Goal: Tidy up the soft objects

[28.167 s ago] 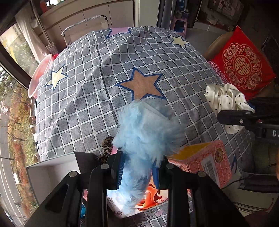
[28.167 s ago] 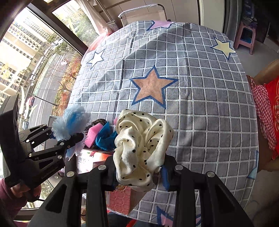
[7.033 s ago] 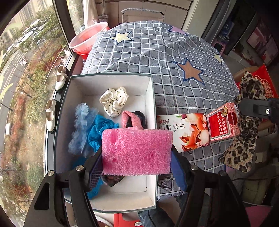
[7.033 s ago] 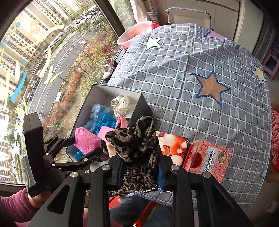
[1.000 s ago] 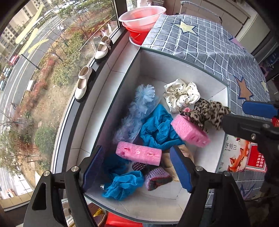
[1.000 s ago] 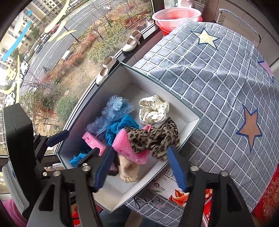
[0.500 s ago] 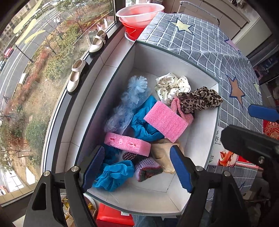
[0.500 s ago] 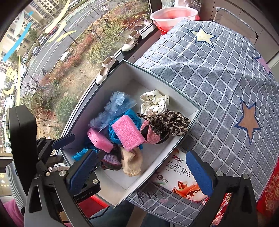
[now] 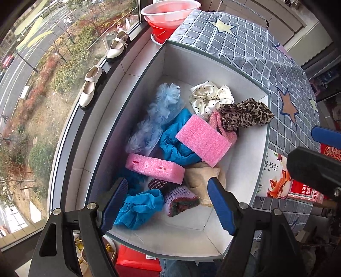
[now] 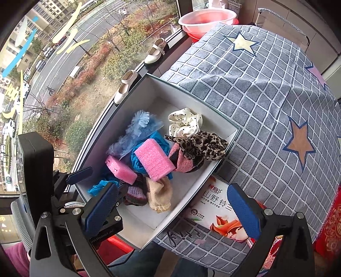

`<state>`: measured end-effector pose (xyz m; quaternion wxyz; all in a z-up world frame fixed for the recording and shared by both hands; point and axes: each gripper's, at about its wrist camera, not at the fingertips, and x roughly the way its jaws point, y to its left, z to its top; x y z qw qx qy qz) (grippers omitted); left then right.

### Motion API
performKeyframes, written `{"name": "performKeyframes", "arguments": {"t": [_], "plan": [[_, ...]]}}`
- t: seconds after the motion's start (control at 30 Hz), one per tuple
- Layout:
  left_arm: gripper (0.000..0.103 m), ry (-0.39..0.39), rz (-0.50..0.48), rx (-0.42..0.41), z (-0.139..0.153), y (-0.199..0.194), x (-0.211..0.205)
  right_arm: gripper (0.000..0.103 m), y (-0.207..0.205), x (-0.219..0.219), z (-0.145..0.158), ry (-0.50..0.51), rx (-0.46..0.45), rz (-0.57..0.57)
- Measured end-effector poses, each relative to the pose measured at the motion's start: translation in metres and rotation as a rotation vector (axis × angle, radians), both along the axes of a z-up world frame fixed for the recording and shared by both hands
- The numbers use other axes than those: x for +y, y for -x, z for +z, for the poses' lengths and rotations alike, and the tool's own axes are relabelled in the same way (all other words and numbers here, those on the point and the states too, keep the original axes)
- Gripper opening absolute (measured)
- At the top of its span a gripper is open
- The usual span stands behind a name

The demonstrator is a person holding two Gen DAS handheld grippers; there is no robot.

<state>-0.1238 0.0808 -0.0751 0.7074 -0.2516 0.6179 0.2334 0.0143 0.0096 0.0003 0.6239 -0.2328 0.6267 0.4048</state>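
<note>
Pink foam, blue fluff and spotted satin already lie heaped together in the white box [image 9: 245,153], which sits at the window-side edge of the bench [image 10: 266,89] with its grey checked cloth. Both pink sponges [image 9: 203,139], the light blue feather puff [image 9: 162,110], the cream dotted scrunchie [image 9: 210,99], the leopard-print scrunchie [image 9: 245,114], the blue cloths [image 9: 138,207] and the beige sock [image 10: 159,195] are all inside it. No soft thing shows on the cloth outside the box, so the sorting looks finished or nearly so; only a printed tissue pack [image 10: 219,211] lies just beside the box's near wall.

The left gripper [image 9: 168,204] hovers over the near end of the box with its fingers wide apart and nothing between them. The right gripper [image 10: 172,208] hangs above the box's near corner, fingers likewise spread and empty.

In the left view the box's long axis runs from the near edge of the bench away toward the red basins [image 9: 168,17] on the sill. The larger sponge lies tilted on the heap, its long side slanting across the box.
</note>
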Motion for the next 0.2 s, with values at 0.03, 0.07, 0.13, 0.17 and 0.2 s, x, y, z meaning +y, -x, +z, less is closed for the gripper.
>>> {"name": "performKeyframes", "arguments": {"t": [0.03, 0.07, 0.13, 0.17, 0.2], "plan": [[0.08, 0.003, -0.001, -0.004, -0.0003, 0.0002, 0.0004, 0.103, 0.0009, 0.0006, -0.0003, 0.002, 0.0, 0.002], [0.08, 0.003, -0.004, -0.013, -0.0001, 0.0005, 0.0004, 0.103, 0.002, 0.001, -0.0008, 0.004, 0.0, 0.004], [0.08, 0.022, -0.023, -0.065, 0.0029, 0.0017, -0.0001, 0.103, 0.0031, 0.0024, -0.0022, 0.009, 0.002, 0.007], [0.08, 0.035, -0.035, -0.092, 0.0051, 0.0019, -0.0008, 0.103, 0.0034, 0.0029, -0.0027, 0.01, 0.003, 0.007], [0.08, 0.035, -0.047, -0.105, 0.0076, 0.0017, -0.0022, 0.103, 0.0034, 0.0032, -0.0026, 0.01, 0.003, 0.005]]}}
